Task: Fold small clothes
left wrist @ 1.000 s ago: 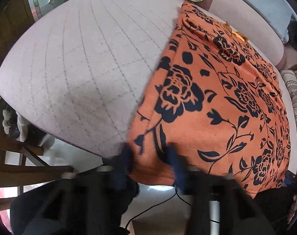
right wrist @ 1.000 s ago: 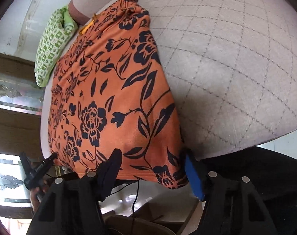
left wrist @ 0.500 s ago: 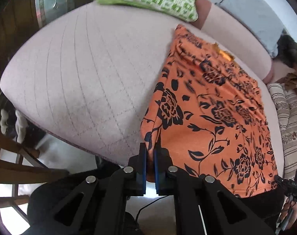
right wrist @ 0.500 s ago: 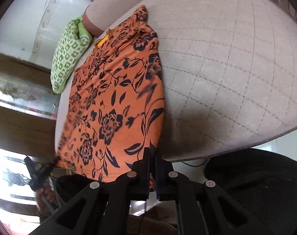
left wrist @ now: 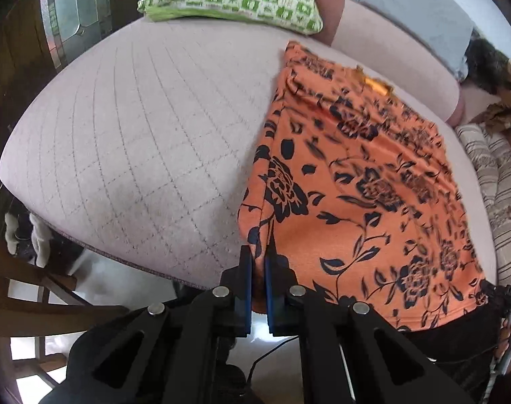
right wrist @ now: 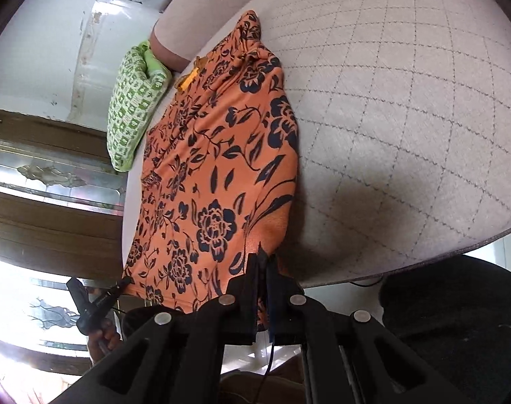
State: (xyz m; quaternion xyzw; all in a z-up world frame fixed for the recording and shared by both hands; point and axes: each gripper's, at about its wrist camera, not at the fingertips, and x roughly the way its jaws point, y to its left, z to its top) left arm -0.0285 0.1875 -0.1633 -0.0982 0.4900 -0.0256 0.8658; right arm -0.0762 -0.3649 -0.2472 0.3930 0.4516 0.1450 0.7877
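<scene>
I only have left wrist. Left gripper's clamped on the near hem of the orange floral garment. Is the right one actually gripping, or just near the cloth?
Observer: Gripping. The right gripper is shut on the orange floral garment at its other near corner.
Operator: Is that corner lying flat on the cushion?
Observer: No, it is raised off the quilted cushion, with a dark shadow under that edge.
Operator: Anything beyond the green pillow on that side?
Observer: Past the green patterned pillow the right wrist view shows a white wall and a wooden door with patterned glass.
</scene>
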